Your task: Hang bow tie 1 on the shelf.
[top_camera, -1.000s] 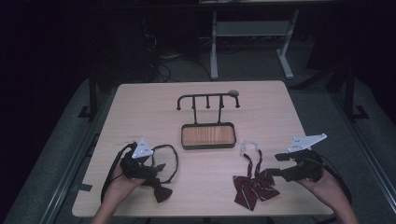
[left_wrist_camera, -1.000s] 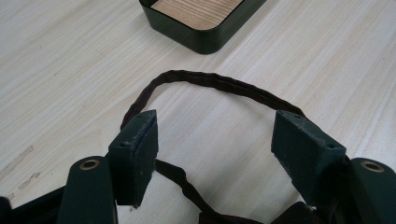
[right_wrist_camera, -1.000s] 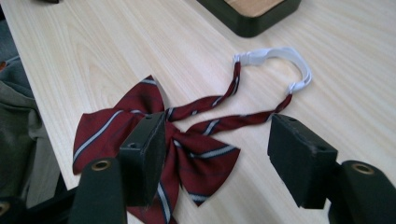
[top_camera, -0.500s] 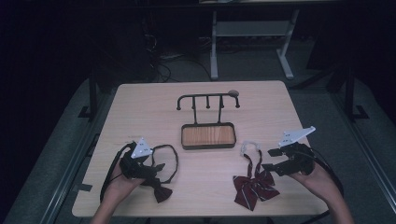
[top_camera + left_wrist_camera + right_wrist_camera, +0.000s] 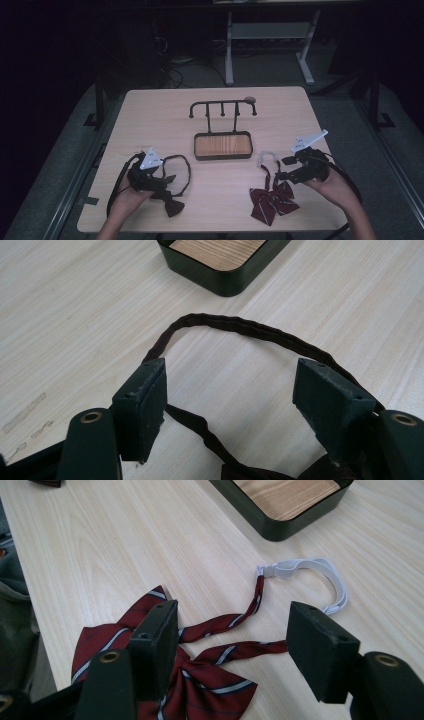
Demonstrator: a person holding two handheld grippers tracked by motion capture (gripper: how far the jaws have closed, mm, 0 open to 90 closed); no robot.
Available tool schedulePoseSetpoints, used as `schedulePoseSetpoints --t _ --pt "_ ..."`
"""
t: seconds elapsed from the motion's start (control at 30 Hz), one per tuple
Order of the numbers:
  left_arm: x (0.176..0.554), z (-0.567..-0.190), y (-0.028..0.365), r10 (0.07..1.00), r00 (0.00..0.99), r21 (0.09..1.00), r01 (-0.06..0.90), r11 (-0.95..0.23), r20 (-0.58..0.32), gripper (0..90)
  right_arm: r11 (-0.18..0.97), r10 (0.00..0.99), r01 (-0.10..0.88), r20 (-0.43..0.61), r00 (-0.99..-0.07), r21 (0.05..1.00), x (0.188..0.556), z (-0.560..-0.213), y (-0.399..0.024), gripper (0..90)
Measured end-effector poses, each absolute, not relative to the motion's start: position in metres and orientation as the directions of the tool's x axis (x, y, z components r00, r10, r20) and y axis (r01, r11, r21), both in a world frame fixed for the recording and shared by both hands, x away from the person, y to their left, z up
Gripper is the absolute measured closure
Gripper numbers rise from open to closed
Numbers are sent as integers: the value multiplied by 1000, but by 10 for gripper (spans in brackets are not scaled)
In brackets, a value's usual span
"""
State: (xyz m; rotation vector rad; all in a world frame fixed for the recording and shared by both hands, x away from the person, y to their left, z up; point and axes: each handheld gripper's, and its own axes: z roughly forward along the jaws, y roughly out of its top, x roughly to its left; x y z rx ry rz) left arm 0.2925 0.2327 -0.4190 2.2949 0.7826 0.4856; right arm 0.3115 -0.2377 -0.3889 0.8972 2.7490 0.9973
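Note:
A dark bow tie [image 5: 172,205] lies at the front left of the table, its thin strap [image 5: 186,169] looped toward the tray. My left gripper [image 5: 162,179] is open just over it. In the left gripper view the dark strap [image 5: 235,325] curves across the gap of the left gripper [image 5: 232,377], touching neither jaw. A red striped bow tie [image 5: 272,201] with a white elastic strap [image 5: 267,156] lies at the front right. My right gripper [image 5: 281,168] stands open at its right side. In the right gripper view the right gripper [image 5: 235,620] straddles the red bow tie [image 5: 215,685] and its tails, with the white strap [image 5: 320,570] beyond.
A black rack [image 5: 222,106] with several hooks rises from a black tray [image 5: 222,156] with a wooden floor at the table's middle. The tray's corner shows in both gripper views [image 5: 220,285] [image 5: 280,527]. A small round disc [image 5: 249,99] lies behind the rack.
My right gripper has moved left, closer over the red bow tie. The left gripper and both ties have stayed put.

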Motion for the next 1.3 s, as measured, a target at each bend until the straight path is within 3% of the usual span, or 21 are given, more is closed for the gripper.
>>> schedulePoseSetpoints --t 1.3 --pt "292 -417 230 640 756 689 393 -609 134 301 650 566 525 112 -817 550 344 -390 -229 393"
